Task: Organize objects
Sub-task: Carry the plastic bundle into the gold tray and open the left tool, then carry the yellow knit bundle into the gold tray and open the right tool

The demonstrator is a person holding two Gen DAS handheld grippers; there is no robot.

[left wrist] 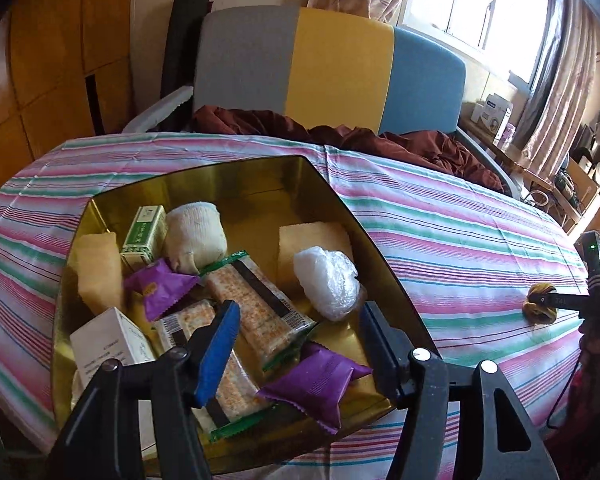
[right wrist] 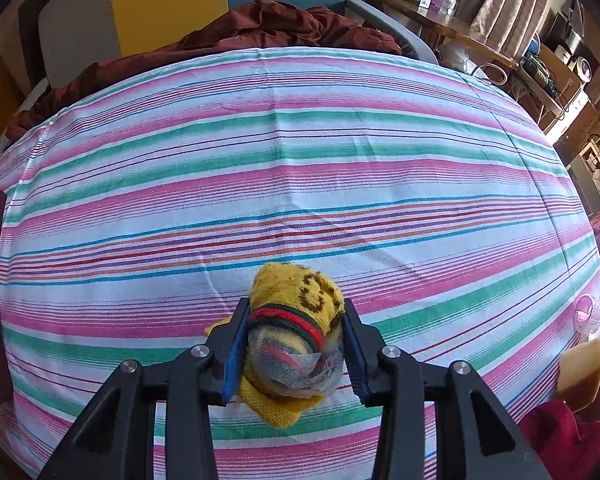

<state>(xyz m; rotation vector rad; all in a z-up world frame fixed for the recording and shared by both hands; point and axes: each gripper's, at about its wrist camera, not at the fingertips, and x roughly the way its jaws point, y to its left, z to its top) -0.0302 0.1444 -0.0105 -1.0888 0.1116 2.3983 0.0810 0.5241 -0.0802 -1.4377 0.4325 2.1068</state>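
A gold tin box (left wrist: 260,184) sits on the striped cloth and holds cracker packs (left wrist: 256,304), purple snack packets (left wrist: 316,384), a green box (left wrist: 144,232), a white box (left wrist: 108,344), a rolled white sock (left wrist: 196,236), yellow sponges (left wrist: 96,272) and a clear plastic bag (left wrist: 328,280). My left gripper (left wrist: 296,340) is open and empty just above the box's near side. My right gripper (right wrist: 294,348) is shut on a rolled yellow sock (right wrist: 296,320) that rests on the cloth. The sock (left wrist: 540,304) and the right gripper also show at the right edge of the left wrist view.
The table wears a pink, green and white striped cloth (right wrist: 300,160). A grey, yellow and blue chair (left wrist: 332,64) with a maroon cloth (left wrist: 380,136) stands behind it. A yellow sponge (right wrist: 580,372) lies at the table's right edge. Shelves with clutter stand at the right.
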